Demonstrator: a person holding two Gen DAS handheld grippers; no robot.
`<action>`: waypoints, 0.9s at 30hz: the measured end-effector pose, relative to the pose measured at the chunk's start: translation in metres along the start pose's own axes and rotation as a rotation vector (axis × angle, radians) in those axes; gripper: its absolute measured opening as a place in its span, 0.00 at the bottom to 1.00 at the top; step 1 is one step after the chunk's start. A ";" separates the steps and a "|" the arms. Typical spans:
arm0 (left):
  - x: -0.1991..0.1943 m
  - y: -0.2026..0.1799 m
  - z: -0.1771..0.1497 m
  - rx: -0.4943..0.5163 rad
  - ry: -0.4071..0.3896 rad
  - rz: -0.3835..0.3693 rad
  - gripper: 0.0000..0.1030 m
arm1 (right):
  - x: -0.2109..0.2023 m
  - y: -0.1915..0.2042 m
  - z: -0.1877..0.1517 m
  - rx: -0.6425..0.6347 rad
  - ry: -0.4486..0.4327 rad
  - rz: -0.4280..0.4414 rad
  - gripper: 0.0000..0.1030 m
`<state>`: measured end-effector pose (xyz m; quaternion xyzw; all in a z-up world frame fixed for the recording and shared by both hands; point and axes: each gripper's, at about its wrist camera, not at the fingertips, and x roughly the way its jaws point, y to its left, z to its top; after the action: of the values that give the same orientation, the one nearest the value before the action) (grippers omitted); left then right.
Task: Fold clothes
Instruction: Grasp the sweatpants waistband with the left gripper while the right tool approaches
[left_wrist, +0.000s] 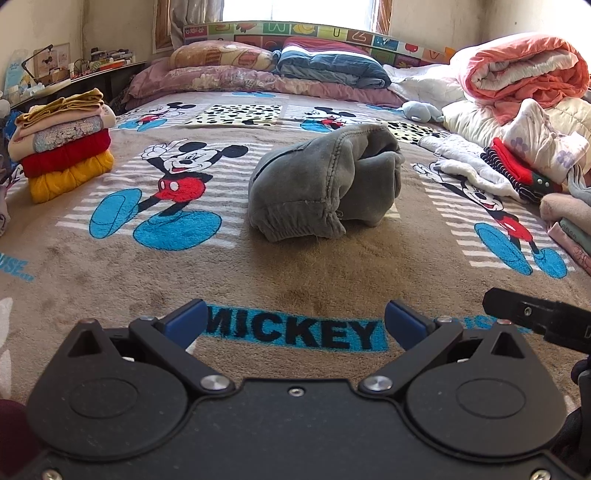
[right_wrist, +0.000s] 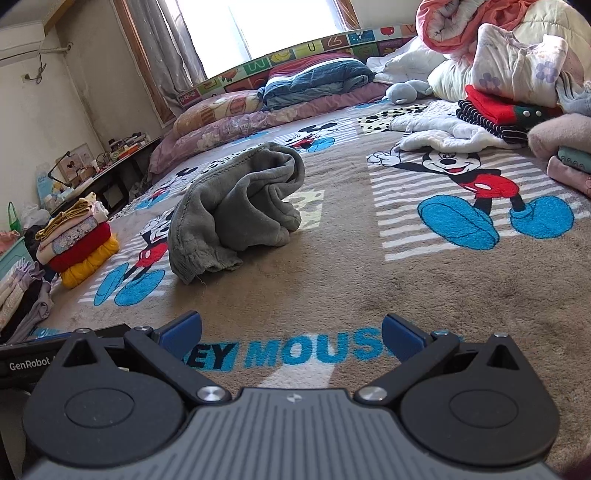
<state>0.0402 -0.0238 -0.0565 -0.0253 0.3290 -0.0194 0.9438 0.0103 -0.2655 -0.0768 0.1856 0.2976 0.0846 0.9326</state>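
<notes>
Grey garment (left_wrist: 325, 184) bunched on blanket, ahead of both empty, spread tools.

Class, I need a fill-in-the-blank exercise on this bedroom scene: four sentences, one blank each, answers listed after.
1. The crumpled garment in the middle of the bed is ____ in colour.
2. The jaws of both the left gripper and the right gripper are ____.
3. The bottom item of the folded stack is ____.
4. Neither gripper is ____ the garment.

Missing words: grey; open; yellow; touching
</notes>
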 end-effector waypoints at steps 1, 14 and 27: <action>0.004 0.000 -0.001 -0.001 -0.002 0.001 1.00 | 0.004 -0.005 -0.002 0.013 -0.011 0.018 1.00; 0.048 0.004 0.013 -0.009 0.031 -0.019 1.00 | 0.050 -0.047 -0.012 0.187 -0.047 0.188 1.00; 0.084 -0.025 0.051 0.020 -0.091 0.034 0.91 | 0.070 -0.066 -0.003 0.260 -0.043 0.237 1.00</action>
<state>0.1372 -0.0511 -0.0675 -0.0112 0.2857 -0.0056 0.9582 0.0683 -0.3058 -0.1423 0.3400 0.2621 0.1509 0.8905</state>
